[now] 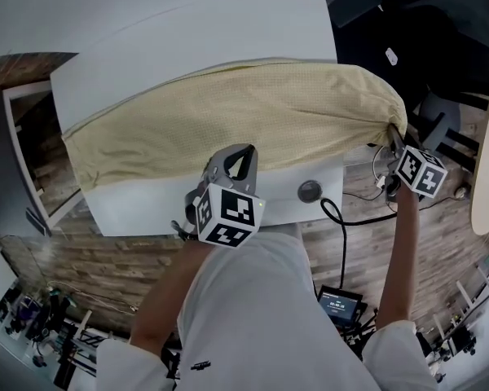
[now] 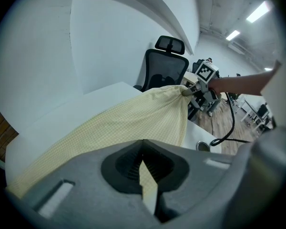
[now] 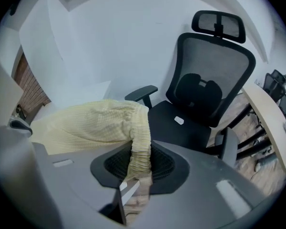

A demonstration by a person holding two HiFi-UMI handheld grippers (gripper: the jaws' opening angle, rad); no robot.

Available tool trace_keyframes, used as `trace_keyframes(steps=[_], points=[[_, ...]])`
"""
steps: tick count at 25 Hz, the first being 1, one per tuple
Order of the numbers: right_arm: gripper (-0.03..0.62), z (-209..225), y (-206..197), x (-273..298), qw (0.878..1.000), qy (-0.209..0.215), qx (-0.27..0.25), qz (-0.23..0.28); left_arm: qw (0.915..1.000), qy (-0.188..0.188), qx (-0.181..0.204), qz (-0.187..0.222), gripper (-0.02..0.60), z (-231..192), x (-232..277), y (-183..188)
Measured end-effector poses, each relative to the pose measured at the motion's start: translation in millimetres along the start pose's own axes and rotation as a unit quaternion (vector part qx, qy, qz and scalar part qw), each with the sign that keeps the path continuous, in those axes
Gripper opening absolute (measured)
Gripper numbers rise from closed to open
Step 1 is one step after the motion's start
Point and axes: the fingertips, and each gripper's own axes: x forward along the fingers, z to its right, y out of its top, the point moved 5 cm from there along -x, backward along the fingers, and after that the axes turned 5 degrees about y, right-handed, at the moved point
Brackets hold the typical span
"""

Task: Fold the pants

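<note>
The pants (image 1: 228,120) lie as a long yellow band across the middle of the head view. Most of their length rests on the white table (image 1: 187,31), and their right end is pulled past the table's right edge into the air. A black office chair (image 3: 209,80) stands just beyond that edge, at upper right.

The right gripper (image 1: 394,134) is clenched on the gathered waistband (image 3: 140,142). The left gripper (image 1: 235,161), at lower centre, is pinched tight on a thin fold of the cloth's near edge.

The step looks like drawing the cloth taut before a fold. It should go best if both grips hold with even tension and the waistband end is carried back over the tabletop before it is laid down.

Bare table lies open above the pants. At right, the chair and a black cable (image 1: 342,218) crowd the space, and the table's near edge is just beside the left gripper.
</note>
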Motion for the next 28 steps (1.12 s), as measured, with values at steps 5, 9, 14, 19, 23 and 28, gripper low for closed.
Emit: trace_keyframes(steps=[5,9,14,19,23,28], points=[[0.092,7,6,-23,1.0,-0.014,0.0,0.015,1.0,0.0,0.002,0.005,0.003,3,-3,5],[0.092,-12,15,-38,0.999,-0.01,-0.017,0.036,0.9999,0.002,0.002,0.011,0.003,1,-8,7],[0.092,-51,30,-54,0.997,0.002,-0.05,0.064,0.9999,0.003,0.002,0.017,0.003,-7,-16,4],[0.092,-97,37,-72,0.992,0.009,-0.102,0.08,0.9997,0.001,0.004,0.025,0.003,-13,-30,-3],[0.092,-132,38,-81,0.986,0.005,-0.14,0.089,0.9994,0.001,0.002,0.034,0.003,-20,-42,-7],[0.092,-179,34,-83,0.978,0.001,-0.185,0.09,0.999,0.003,0.002,0.044,0.003,-30,-63,-17]])
